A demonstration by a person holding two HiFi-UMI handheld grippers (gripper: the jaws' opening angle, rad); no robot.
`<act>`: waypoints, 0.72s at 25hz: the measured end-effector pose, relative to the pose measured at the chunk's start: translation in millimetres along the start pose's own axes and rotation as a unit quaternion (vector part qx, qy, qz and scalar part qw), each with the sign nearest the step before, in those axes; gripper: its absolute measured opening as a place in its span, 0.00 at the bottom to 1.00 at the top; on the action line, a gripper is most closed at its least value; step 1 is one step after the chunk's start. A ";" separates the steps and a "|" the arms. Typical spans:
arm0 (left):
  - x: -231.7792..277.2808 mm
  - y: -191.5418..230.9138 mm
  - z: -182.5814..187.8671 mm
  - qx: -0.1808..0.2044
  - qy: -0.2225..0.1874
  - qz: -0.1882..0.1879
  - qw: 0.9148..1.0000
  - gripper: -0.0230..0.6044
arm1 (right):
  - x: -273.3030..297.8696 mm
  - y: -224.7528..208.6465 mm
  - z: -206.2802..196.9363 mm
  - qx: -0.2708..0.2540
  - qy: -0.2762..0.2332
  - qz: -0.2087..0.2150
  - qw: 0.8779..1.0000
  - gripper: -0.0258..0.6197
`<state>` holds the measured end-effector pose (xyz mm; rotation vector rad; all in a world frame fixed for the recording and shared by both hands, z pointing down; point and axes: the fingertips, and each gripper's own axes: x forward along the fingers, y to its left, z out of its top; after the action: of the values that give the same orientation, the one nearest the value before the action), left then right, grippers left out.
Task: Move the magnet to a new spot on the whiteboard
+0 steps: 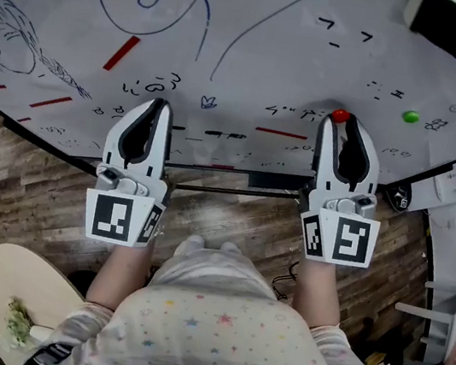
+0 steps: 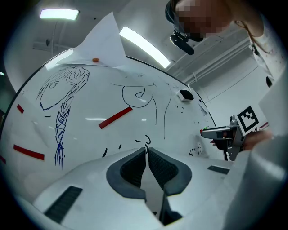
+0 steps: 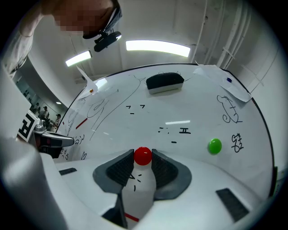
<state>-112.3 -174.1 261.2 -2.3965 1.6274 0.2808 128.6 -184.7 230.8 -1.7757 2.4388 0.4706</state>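
A small round red magnet (image 1: 340,115) sits on the whiteboard (image 1: 260,44) near its lower edge. My right gripper (image 1: 339,121) is shut on it. In the right gripper view the red magnet (image 3: 143,156) is wedged between the two dark pads, which touch it on both sides. My left gripper (image 1: 161,107) is held up to the board further left, shut with nothing in it. The left gripper view shows its pads (image 2: 135,166) meeting at the tips in front of pen marks. A green magnet (image 3: 214,146) is stuck to the board to the right of the red one.
A black eraser (image 1: 453,24) clings to the board at upper right. Red strips (image 1: 121,53) and pen drawings cover the board. A paper sheet hangs under an orange magnet (image 2: 95,59). A round wooden table (image 1: 18,298) stands at my lower left.
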 end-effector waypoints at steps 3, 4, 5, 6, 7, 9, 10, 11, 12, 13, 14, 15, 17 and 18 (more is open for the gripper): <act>0.8 2.9 0.3 0.002 0.000 0.004 1.000 0.08 | 5.8 1.6 -0.5 0.001 -0.001 0.006 1.000 0.23; 1.0 3.9 0.4 0.003 0.000 0.006 1.000 0.08 | 7.4 2.2 -0.7 0.002 -0.001 0.008 1.000 0.23; 1.2 4.8 0.6 0.004 0.000 0.007 1.000 0.08 | 8.8 2.8 -0.6 0.002 -0.002 0.009 1.000 0.23; 1.5 5.6 0.7 0.004 -0.001 0.008 1.000 0.08 | 10.1 3.1 -0.4 0.002 -0.003 0.010 1.000 0.23; 1.9 6.2 0.9 0.005 -0.001 0.010 1.000 0.08 | 11.2 3.2 -0.2 0.002 -0.004 0.011 1.000 0.23; 2.5 7.1 1.0 0.005 -0.001 0.011 1.000 0.08 | 13.1 3.0 0.0 0.003 -0.006 0.012 1.000 0.23; 2.8 7.5 0.9 0.005 -0.002 0.012 1.000 0.08 | 13.8 2.7 -0.1 0.003 -0.006 0.012 1.000 0.23; 3.1 7.8 1.0 0.005 -0.002 0.012 1.000 0.08 | 14.5 2.4 -0.2 0.003 -0.006 0.012 1.000 0.23; 3.4 8.2 1.0 0.005 -0.002 0.013 1.000 0.08 | 15.1 2.1 -0.4 0.003 -0.005 0.012 1.000 0.23; 3.6 8.6 1.1 0.005 -0.002 0.014 1.000 0.08 | 15.5 1.8 -0.4 0.003 -0.006 0.012 1.000 0.23; 3.7 8.8 1.1 0.005 -0.002 0.014 1.000 0.08 | 15.9 1.5 -0.4 0.003 -0.006 0.012 1.000 0.23; 3.9 8.9 1.0 0.005 -0.002 0.014 1.000 0.08 | 16.1 1.2 -0.4 0.003 -0.007 0.012 1.000 0.23; 4.2 8.8 1.1 0.005 -0.003 0.015 1.000 0.08 | 16.4 0.5 -0.4 0.004 -0.007 0.011 1.000 0.23; 4.3 8.7 1.2 0.006 -0.003 0.015 1.000 0.08 | 16.5 0.2 -0.3 0.004 -0.008 0.011 1.000 0.23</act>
<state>-118.9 -180.7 258.1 -2.3631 1.6591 0.2822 123.1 -199.8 227.1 -1.7374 2.4493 0.4747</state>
